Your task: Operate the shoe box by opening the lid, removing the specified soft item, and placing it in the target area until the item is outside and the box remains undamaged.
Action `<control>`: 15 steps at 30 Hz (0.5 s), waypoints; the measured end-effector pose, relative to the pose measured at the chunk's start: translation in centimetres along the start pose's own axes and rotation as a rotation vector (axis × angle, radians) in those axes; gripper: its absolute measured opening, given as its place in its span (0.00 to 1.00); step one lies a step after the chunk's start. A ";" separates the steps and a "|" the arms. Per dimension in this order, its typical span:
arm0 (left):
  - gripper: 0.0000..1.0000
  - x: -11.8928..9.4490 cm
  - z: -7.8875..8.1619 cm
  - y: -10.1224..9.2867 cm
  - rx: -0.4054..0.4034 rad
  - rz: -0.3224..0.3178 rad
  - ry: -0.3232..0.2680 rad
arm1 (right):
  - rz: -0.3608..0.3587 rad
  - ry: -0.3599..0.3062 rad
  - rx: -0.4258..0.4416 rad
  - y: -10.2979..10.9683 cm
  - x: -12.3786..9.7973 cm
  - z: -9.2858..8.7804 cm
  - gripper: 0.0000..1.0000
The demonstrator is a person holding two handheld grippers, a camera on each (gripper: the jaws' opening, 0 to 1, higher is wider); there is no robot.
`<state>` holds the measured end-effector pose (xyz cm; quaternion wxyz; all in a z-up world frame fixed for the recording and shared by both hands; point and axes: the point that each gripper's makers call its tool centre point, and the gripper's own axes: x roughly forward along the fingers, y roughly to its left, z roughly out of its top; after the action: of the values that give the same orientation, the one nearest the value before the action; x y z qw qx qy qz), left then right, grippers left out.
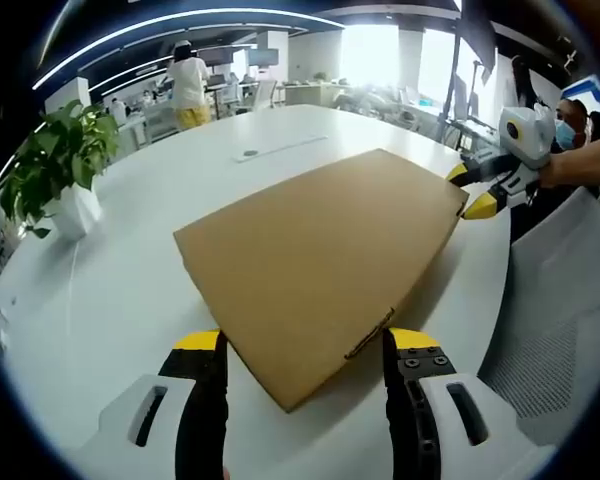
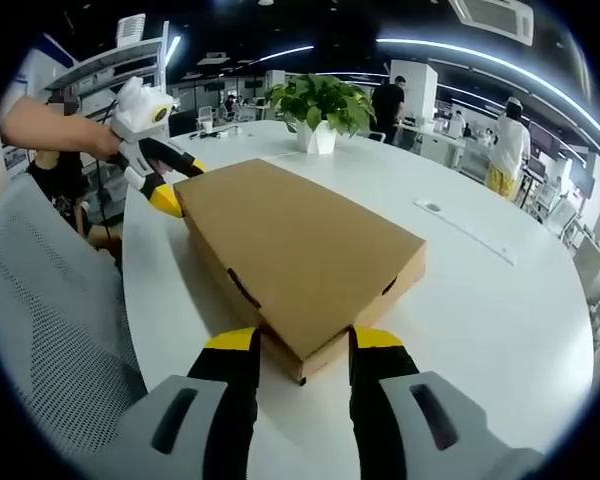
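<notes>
Closed brown shoe box (image 1: 320, 265), lid still down, flat on the white table (image 1: 110, 300), long axis running from one gripper to the other. Left gripper (image 1: 305, 345) at one corner of the box, jaws spread with that corner just between the yellow tips (no clear contact). Right gripper (image 2: 298, 345) at the opposite end, jaws likewise parted and straddling the near corner (image 2: 300, 365), tips level with the box's side wall. Each gripper also seen from the other's view, beside the far corner (image 1: 458, 185). Neither holding anything. Both equally near; box dead ahead of each. Probable next step: lifting the lid edge from a corner. Potted plant (image 2: 322, 110) well apart, beyond the box.
</notes>
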<state>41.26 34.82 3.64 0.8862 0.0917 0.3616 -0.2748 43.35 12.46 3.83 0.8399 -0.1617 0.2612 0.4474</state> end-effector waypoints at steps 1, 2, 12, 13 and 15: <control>0.64 -0.1 -0.1 -0.1 0.000 0.001 0.000 | -0.002 0.000 0.001 0.1 0.0 0.0 0.32; 0.64 -0.1 -0.1 -0.1 0.000 0.001 -0.001 | -0.004 -0.001 0.003 0.2 0.0 0.0 0.32; 0.64 -0.5 -0.5 -0.1 -0.011 0.005 -0.016 | -0.020 0.005 0.016 0.5 0.1 0.0 0.34; 0.64 -0.5 -0.5 -0.1 -0.013 0.005 -0.014 | -0.023 0.005 0.020 0.5 0.1 0.0 0.34; 0.65 -0.5 -0.5 -0.1 -0.014 0.005 -0.011 | -0.028 -0.002 0.038 0.4 0.0 0.1 0.34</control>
<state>40.57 35.15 3.61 0.8895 0.0850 0.3582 -0.2706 43.03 12.78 3.86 0.8492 -0.1489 0.2667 0.4307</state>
